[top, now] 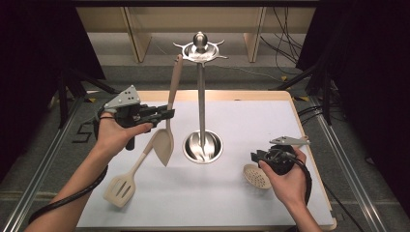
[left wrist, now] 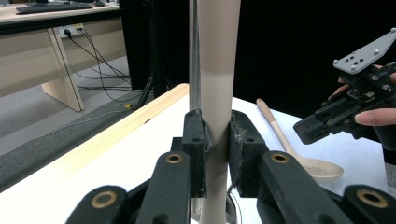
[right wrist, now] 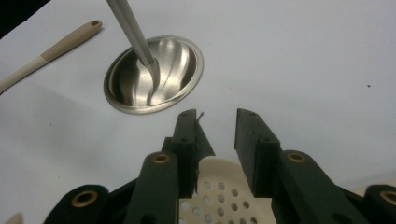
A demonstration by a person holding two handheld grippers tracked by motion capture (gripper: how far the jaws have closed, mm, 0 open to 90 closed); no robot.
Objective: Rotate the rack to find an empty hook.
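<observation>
- The left gripper [top: 167, 115] is clamping the handle of a beige spoon [top: 167, 130], its jaws pressing on both sides of the handle, as the left gripper view shows [left wrist: 216, 140].
- The spoon is hanging upright — bowl [top: 163, 146] down, just above the white mat [top: 241, 121], and its handle tip is reaching up beside the hooked crown [top: 200, 50] of the steel rack.
- The grip is sitting low on the handle, just above the bowl; most of the handle is rising above the jaws.
- The rack's pole [top: 201, 96] is standing just to the right of the spoon, in the high view, rising from a round steel base [top: 203, 146].
- The right gripper [top: 255, 157] is hovering low near the mat's right side, its jaws standing apart with nothing pinched between them.
- A cream perforated skimmer [top: 256, 176] is lying flat on the mat directly under and just in front of that gripper — its holed head [right wrist: 219, 196] is showing between and below the parted jaws in the right gripper view.
- A beige slotted turner [top: 121, 186] is lying on the mat near the left forearm, well apart from both grippers.
</observation>
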